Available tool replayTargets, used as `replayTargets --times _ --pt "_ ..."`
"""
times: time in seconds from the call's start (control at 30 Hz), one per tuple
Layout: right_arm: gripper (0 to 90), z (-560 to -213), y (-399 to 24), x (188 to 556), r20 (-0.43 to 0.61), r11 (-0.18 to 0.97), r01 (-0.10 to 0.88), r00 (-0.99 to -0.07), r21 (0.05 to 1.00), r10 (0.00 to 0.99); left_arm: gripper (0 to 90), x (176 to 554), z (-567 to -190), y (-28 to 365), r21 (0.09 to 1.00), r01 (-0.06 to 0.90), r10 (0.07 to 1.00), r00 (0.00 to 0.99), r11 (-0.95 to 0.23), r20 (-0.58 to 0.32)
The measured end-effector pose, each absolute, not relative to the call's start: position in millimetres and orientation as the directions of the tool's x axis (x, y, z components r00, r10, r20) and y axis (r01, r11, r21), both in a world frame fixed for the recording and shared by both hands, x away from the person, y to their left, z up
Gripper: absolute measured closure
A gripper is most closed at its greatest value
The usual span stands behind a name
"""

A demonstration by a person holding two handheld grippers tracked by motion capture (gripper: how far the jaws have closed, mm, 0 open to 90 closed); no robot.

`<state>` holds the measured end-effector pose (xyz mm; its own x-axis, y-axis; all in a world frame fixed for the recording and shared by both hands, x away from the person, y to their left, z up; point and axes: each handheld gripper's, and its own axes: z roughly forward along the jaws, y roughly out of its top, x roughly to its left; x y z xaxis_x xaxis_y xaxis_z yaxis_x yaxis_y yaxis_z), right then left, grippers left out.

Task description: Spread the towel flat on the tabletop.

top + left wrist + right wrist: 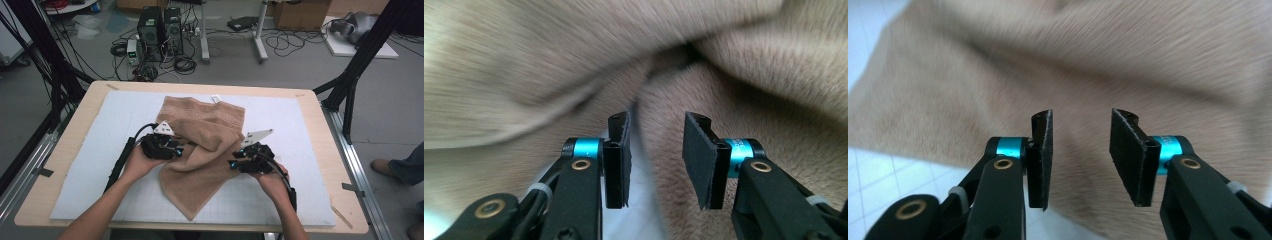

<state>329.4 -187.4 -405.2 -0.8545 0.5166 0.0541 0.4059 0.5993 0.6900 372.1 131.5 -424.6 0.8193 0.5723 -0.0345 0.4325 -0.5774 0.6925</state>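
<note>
- So the job here looks like folding the tan towel, and it's maybe partway in at best. It lies rumpled on the pale gridded mat that covers the wooden table, roughly in the middle.
- What's done: the far part of the towel, the end with the woven border band and a little white tag, lies fairly flat. A flap has been thrown over diagonally, so there's a thick ridge running across the middle.
- What's not done: no tidy fold yet. The near end trails off into a point toward the person's edge of the table, the edges don't line up, and the whole thing sits skewed on the mat.
- Left gripper: at the towel's left edge, jaws parted with nothing clamped. In the left gripper view its pads stand apart in front of a deep crease, with bare mat showing between them.
- Right gripper: at the right edge, also released. In the right gripper view the jaws are apart with cloth behind them, not pinched.
- My guess is the next thing needed is a fresh grab on two corners or edges, then flattening that ridge out.
</note>
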Motion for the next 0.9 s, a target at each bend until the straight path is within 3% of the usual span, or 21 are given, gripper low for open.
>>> replayTargets --times 0.13,0.23,0.3,0.5,0.9 --pt "61.5 -426 -176 330 0.072 0.636 0.411 -0.87 0.653 0.488 64.3 374 -434 125 0.681 0.441 0.569 0.821 -0.585 -0.043" --pt "65.2 -433 -170 331 0.069 0.653 0.413 -0.872 0.634 0.484 80.9 373 -435 124 0.686 0.438 0.559 0.827 -0.581 -0.055" --pt "71.6 -433 -168 331 0.043 0.662 0.4 -0.872 0.634 0.487 83.7 371 -434 123 0.683 0.436 0.569 0.822 -0.586 -0.036" --pt "84.9 -433 -171 333 0.063 0.662 0.396 -0.882 0.637 0.467 84.5 352 -422 139 0.724 0.438 0.605 0.795 -0.533 -0.036" --pt "86.9 -426 -181 320 0.04 0.696 0.355 -0.904 0.624 0.425 84.6 271 -408 193 0.816 0.46 0.682 0.722 -0.351 -0.114"
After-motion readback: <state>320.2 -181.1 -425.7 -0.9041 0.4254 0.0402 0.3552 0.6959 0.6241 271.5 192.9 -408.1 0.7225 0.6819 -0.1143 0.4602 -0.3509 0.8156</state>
